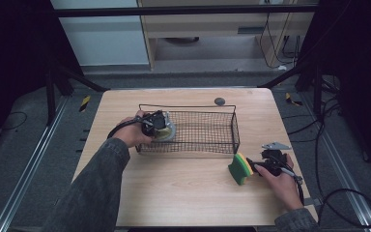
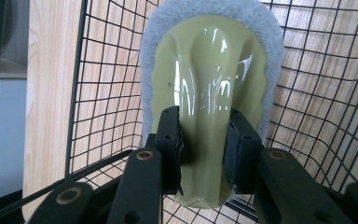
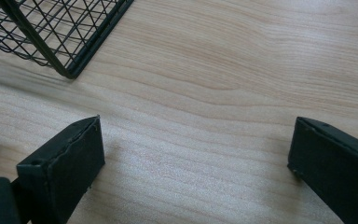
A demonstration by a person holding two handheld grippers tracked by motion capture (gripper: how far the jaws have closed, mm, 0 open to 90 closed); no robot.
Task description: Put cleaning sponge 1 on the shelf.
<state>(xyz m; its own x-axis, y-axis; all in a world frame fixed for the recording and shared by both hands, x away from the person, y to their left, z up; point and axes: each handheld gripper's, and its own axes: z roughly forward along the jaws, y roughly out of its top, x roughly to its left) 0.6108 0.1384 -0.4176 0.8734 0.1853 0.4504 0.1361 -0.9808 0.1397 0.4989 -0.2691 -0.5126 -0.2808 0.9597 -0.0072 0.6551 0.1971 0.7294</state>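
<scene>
On the wooden table (image 1: 183, 193) stands a black wire basket (image 1: 207, 145), and the left tool (image 1: 155, 123) reaches into its left end. In the left gripper view this tool's (image 2: 204, 149) jaws are closed on the glossy pale-green handle of a scrubber (image 2: 209, 84) whose grey-white pad faces the basket's mesh floor; in the high view the scrubber (image 1: 166, 131) sits low inside the basket, though whether it touches the mesh I cannot tell. The left hand (image 1: 133, 133) grips the tool just outside the basket's left wall. The right tool (image 1: 265, 166) lies near the table's right edge, held by the right hand (image 1: 282, 186); in the right gripper view its (image 3: 196, 154) jaws stand wide apart over bare wood, holding nothing. A green and yellow sponge (image 1: 240, 169) stands on edge just beside the right tool, in front of the basket's right corner. A small dark round disc (image 1: 219, 101) lies behind the basket
</scene>
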